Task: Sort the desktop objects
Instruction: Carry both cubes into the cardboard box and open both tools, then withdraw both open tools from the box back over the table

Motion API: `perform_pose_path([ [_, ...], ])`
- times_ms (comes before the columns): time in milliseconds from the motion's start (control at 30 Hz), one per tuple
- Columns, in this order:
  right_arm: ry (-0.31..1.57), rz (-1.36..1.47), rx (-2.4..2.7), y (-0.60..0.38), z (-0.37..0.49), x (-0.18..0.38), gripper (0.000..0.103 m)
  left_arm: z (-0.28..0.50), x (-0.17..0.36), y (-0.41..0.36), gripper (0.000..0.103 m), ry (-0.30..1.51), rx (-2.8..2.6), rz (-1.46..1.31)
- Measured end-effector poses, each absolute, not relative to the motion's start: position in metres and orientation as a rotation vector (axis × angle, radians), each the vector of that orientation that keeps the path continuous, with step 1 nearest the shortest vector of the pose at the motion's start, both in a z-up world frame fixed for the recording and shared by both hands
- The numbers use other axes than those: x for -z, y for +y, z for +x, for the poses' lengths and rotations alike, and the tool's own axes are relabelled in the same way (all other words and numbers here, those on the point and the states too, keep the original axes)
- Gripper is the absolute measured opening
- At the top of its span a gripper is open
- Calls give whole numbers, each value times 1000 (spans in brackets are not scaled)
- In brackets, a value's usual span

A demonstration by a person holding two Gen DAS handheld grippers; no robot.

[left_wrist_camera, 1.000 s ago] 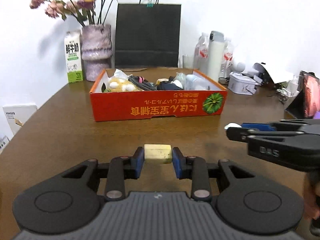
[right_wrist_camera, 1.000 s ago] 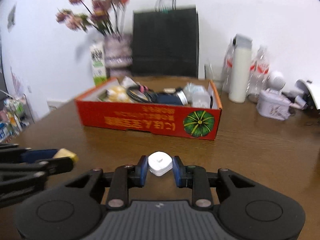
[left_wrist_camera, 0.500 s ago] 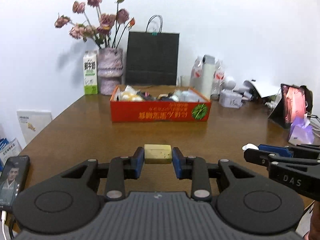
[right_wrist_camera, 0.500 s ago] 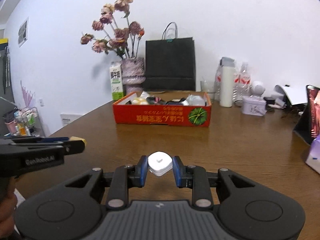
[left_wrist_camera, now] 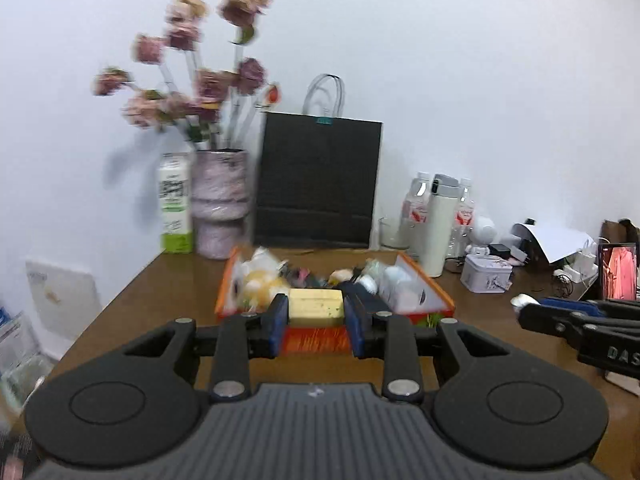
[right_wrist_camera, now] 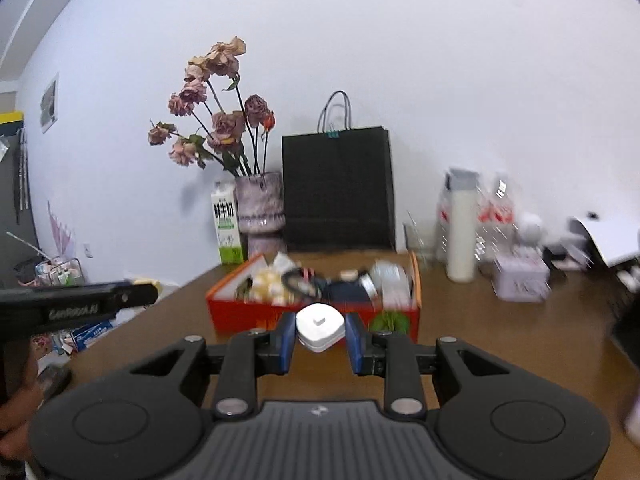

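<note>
My left gripper (left_wrist_camera: 316, 314) is shut on a yellow rectangular block (left_wrist_camera: 316, 307), held above the table in front of the red cardboard box (left_wrist_camera: 314, 338). My right gripper (right_wrist_camera: 320, 334) is shut on a small white rounded plug-like object (right_wrist_camera: 320, 326), also raised and facing the red box (right_wrist_camera: 248, 314). The box holds several mixed items, among them cables, wrapped things and yellow-white toys. The right gripper shows at the right of the left wrist view (left_wrist_camera: 524, 304), and the left gripper shows at the left of the right wrist view (right_wrist_camera: 148, 286).
At the back of the brown table (right_wrist_camera: 500, 332) stand a black paper bag (left_wrist_camera: 318, 184), a vase of dried flowers (left_wrist_camera: 218, 208), a milk carton (left_wrist_camera: 174, 204), a white flask (left_wrist_camera: 440, 224) with bottles, a small tin (left_wrist_camera: 486, 278) and a tablet (left_wrist_camera: 618, 270).
Both grippers have risen and now look from higher up, closer to the box than half a second ago. Each still holds its object.
</note>
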State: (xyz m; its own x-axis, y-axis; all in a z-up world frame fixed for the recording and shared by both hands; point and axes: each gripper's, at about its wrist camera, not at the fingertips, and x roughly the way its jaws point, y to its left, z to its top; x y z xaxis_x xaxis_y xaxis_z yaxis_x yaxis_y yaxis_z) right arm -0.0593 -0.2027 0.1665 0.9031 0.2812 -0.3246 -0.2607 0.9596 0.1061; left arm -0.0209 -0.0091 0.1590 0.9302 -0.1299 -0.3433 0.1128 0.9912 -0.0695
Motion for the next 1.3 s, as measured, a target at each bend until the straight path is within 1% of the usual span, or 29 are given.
perform_pose_path([
  [67,362,83,-310,-207,-19,-173,26,17,-165,-8,32,372,155,-21],
  [133,425,137,-339,-213,30,-173,26,62,-163,-6,32,428,165,0],
  [267,540,153,-328,-213,118,-167,26,147,-137,0,31,618,221,-62],
  [333,573,158,-326,-211,155,-160,26,181,-120,-5,31,680,209,-31],
  [467,701,181,-332,-203,232,-130,26,230,-93,-10,31,798,228,3],
  [533,725,166,-289,-197,255,-119,28,247,-83,-11,37,838,242,17],
  [567,728,143,-267,-192,263,-115,36,254,-79,-10,46,843,221,20],
  [633,735,110,-223,-187,276,-110,48,257,-79,-8,47,830,199,14],
  [667,730,106,-214,-187,279,-108,47,259,-81,-7,49,827,206,6],
  [700,725,115,-211,-188,281,-108,48,259,-84,-4,54,820,203,-5],
  [733,719,128,-215,-191,281,-109,50,258,-87,-2,57,809,195,-10],
  [767,714,138,-219,-193,280,-111,55,258,-92,-2,65,801,190,-9],
  [800,708,139,-222,-194,278,-113,57,257,-96,-1,70,791,184,-9],
  [867,692,116,-219,-195,272,-119,64,257,-105,-1,70,780,171,-8],
  [933,685,74,-212,-192,266,-125,65,256,-114,-2,76,775,151,-10],
  [1000,671,45,-197,-189,259,-134,68,253,-124,-3,84,766,133,-13],
  [1033,663,37,-190,-189,256,-139,75,250,-128,-2,87,762,128,-13],
  [1067,653,32,-180,-188,252,-143,84,246,-131,-2,94,759,111,-18],
  [1100,640,28,-167,-188,247,-148,88,239,-133,0,97,750,87,-22],
  [1133,629,25,-152,-189,240,-150,94,231,-133,1,98,737,70,-24],
  [1200,627,25,-119,-188,224,-151,95,209,-130,6,103,713,47,-40],
  [1300,628,13,-133,-185,192,-141,95,175,-121,10,103,694,10,-50],
])
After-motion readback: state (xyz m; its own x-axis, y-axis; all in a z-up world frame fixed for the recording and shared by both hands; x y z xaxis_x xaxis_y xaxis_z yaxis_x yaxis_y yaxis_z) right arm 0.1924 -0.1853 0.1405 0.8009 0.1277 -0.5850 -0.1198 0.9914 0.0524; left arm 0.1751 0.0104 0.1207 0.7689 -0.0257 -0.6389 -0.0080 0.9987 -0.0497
